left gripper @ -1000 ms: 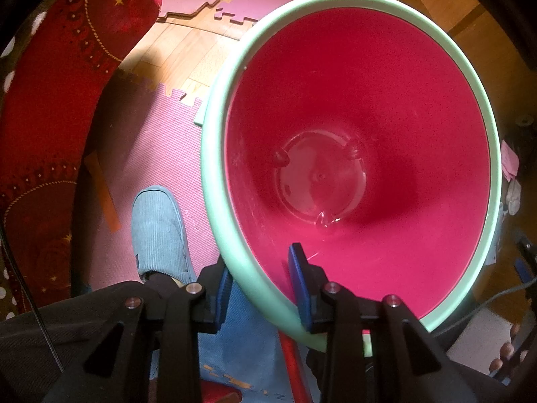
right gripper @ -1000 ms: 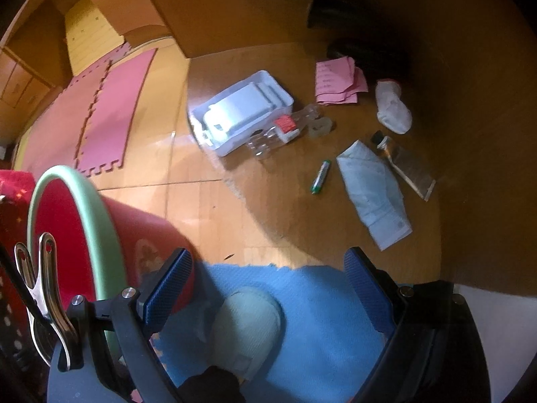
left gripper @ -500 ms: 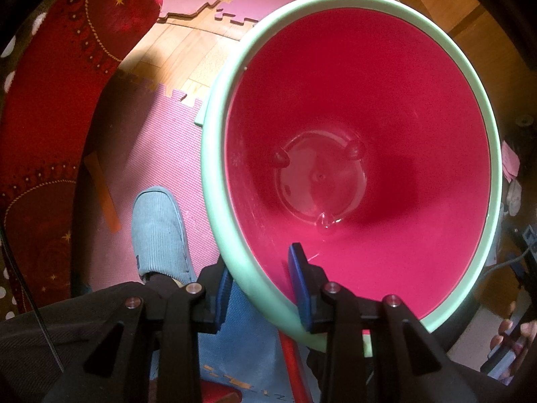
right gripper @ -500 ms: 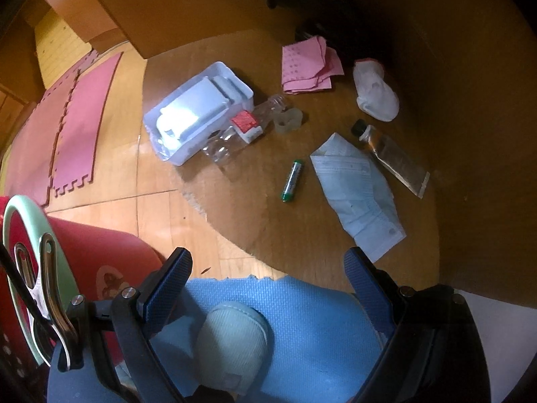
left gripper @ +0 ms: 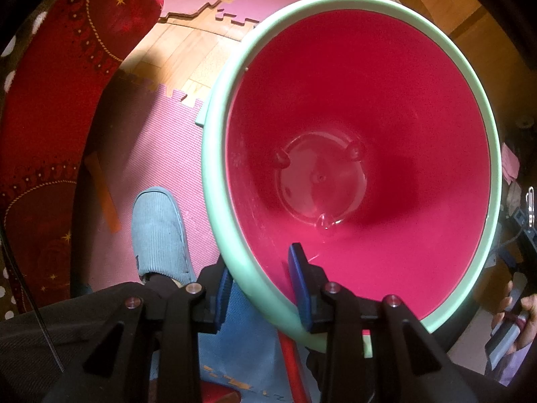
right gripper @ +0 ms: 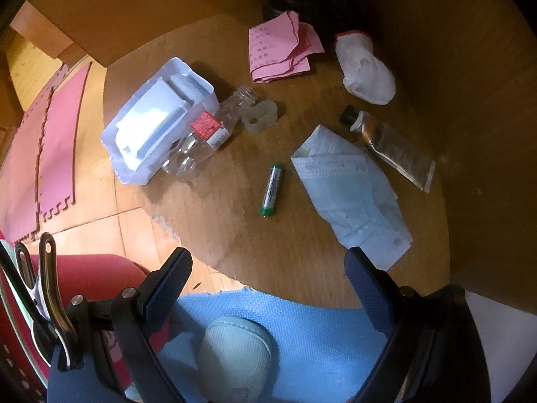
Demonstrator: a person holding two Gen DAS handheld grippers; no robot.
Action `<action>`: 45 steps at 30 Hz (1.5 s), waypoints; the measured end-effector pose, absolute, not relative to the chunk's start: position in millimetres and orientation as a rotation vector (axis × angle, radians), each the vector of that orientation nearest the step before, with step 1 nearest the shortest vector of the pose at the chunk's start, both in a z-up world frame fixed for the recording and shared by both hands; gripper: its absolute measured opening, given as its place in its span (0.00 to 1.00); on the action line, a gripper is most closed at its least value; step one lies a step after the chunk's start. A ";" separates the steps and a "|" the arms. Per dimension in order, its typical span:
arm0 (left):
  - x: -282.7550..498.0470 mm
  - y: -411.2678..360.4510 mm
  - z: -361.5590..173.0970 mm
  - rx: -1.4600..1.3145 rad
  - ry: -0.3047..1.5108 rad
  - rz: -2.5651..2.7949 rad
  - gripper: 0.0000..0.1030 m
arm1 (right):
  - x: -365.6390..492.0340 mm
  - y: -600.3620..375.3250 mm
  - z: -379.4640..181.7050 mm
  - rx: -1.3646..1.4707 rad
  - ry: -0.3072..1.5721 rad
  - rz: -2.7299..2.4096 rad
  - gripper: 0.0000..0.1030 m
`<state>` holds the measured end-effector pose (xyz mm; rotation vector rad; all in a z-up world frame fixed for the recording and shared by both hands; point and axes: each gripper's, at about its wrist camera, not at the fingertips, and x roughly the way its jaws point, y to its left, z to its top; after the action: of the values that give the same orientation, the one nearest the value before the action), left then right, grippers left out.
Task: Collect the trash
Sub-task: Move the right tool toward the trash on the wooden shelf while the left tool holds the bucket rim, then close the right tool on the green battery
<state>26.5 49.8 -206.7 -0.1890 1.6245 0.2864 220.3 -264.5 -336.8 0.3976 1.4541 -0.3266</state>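
Observation:
My left gripper (left gripper: 263,278) is shut on the green rim of a red bucket (left gripper: 218,181), one pad outside and one inside; nothing lies in the bucket. My right gripper (right gripper: 268,265) hangs open above the wooden floor, pointing down. Ahead of it lie a green-tipped battery (right gripper: 272,189), a pale blue face mask (right gripper: 352,191), a squeezed tube (right gripper: 389,146), a clear plastic bottle (right gripper: 201,137), a white plastic tray (right gripper: 157,131), folded pink paper (right gripper: 278,48), a white sock (right gripper: 364,69) and a small clear ring (right gripper: 260,117).
A blue mat (right gripper: 302,332) lies under the right gripper, with a person's slippered foot (right gripper: 235,349) on it. Pink foam mats (right gripper: 37,154) cover the floor at left. A red patterned cushion (left gripper: 50,100) sits left of the bucket. A metal clip (right gripper: 43,288) hangs at the left.
My right gripper has sunk toward the floor and shifted, so the trash looks larger and nearer the frame's centre. The left gripper and the bucket have stayed still.

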 end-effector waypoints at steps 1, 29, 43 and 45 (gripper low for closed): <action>26.6 50.0 -206.7 -0.191 1.625 0.287 0.33 | 221.4 -265.7 -338.2 0.404 1.458 -0.327 0.92; 26.4 50.7 -206.2 -0.197 1.617 0.288 0.33 | 240.6 -284.4 -367.9 0.582 1.523 -0.326 0.85; 26.4 50.5 -206.1 -0.199 1.617 0.288 0.33 | 248.0 -292.0 -380.1 0.618 1.508 -0.286 0.67; 26.5 50.4 -206.0 -0.199 1.617 0.288 0.33 | 249.2 -291.5 -380.9 0.610 1.502 -0.288 0.64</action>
<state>26.5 50.4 -206.0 -0.1988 1.6168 0.2880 249.2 -291.5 -380.9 0.6097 1.5022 -0.2882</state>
